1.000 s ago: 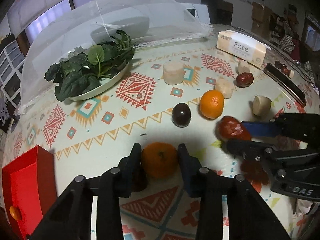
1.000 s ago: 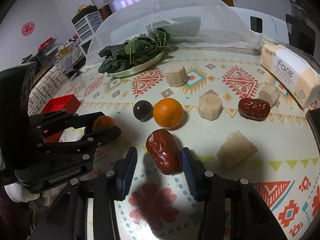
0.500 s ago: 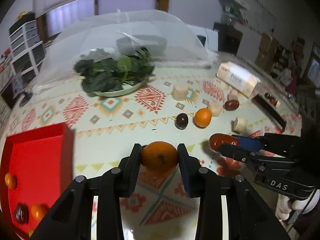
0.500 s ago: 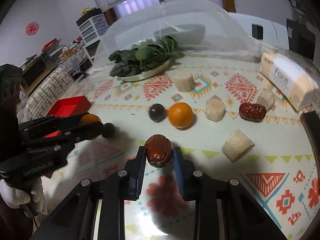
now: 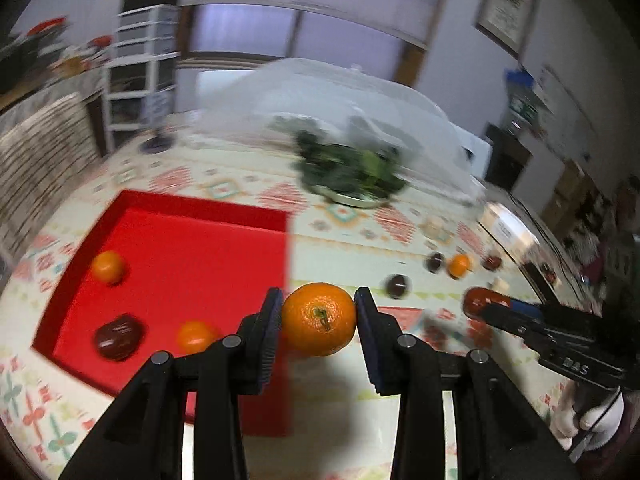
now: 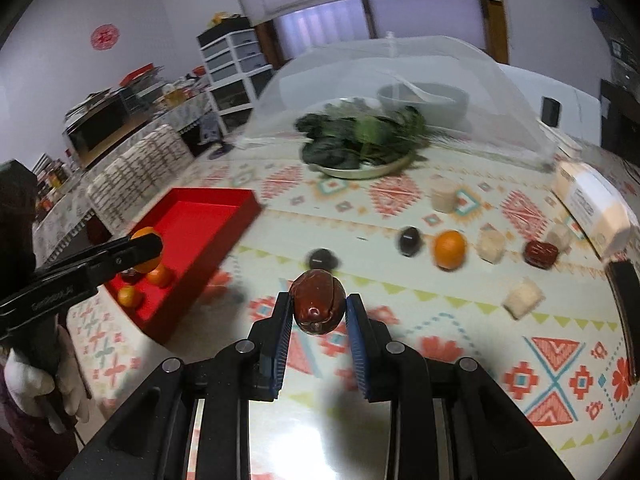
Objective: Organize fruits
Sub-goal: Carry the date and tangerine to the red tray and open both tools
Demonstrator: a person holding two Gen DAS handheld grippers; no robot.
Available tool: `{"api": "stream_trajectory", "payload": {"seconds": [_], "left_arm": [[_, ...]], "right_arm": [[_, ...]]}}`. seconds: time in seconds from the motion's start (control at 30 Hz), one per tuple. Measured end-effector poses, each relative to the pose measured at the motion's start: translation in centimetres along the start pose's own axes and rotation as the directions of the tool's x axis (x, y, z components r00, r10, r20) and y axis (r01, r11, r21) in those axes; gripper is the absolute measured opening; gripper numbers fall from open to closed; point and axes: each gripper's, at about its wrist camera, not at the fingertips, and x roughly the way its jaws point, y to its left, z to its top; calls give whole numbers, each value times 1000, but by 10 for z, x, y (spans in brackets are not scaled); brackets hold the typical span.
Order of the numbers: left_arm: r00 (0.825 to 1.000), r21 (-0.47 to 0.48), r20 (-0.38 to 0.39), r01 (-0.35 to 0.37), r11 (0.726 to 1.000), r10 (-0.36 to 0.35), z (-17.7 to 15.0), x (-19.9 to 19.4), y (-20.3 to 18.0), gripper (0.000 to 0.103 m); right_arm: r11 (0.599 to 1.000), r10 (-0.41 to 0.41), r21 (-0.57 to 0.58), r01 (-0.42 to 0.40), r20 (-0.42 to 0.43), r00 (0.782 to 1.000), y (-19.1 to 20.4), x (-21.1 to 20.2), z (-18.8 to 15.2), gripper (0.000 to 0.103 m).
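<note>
1. Left gripper (image 5: 318,320): fingers (image 5: 267,332) clenched on a mandarin orange (image 5: 319,318), stem end facing the camera; held clear of the desk (image 5: 340,240), just beside the right edge of the red tray (image 5: 192,206).
2. Right gripper (image 6: 317,320): fingers (image 6: 282,328) clenched on a red date (image 6: 317,302), raised above the patterned desk cover, well to the right of the tray.
3. Inside the red tray: two small oranges (image 5: 107,266) and (image 5: 195,336), plus one dark red fruit (image 5: 118,336); kind not determinable through blur.
4. On the desk, outside the tray: one orange (image 6: 450,249), two dark round fruits (image 6: 409,241) and (image 6: 322,259), a second red date (image 6: 541,253).
5. Also on the desk near those fruits: several pale beige blocks, e.g. (image 6: 523,298) and (image 6: 444,197).
6. Far side of desk: plate of leafy greens (image 6: 360,148) at the edge of a mesh food cover (image 6: 400,80); grey bowl (image 6: 423,100) beneath the cover.
7. Right edge of desk: tissue pack (image 6: 596,208).
8. Left wrist view heavily motion-blurred; small detail not legible.
</note>
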Motion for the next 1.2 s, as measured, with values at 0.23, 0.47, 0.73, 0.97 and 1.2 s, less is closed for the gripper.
{"api": "stream_trajectory", "payload": {"seconds": [0.23, 0.47, 0.73, 0.97, 1.2], "left_arm": [[997, -147, 23, -69, 987, 73, -6, -20, 77, 36], [994, -206, 25, -100, 973, 107, -14, -28, 113, 36], [994, -217, 52, -84, 972, 98, -21, -40, 107, 36], [991, -172, 65, -105, 980, 117, -26, -44, 73, 36], [986, -113, 56, -152, 982, 159, -26, -37, 54, 36]], "right_arm": [[994, 77, -75, -79, -29, 997, 62, 23, 11, 30], [983, 130, -121, -138, -71, 989, 108, 45, 11, 30], [981, 159, -99, -168, -96, 983, 118, 51, -2, 30], [982, 169, -69, -175, -91, 981, 112, 43, -11, 30], [983, 172, -55, -177, -88, 981, 108, 42, -12, 30]]}}
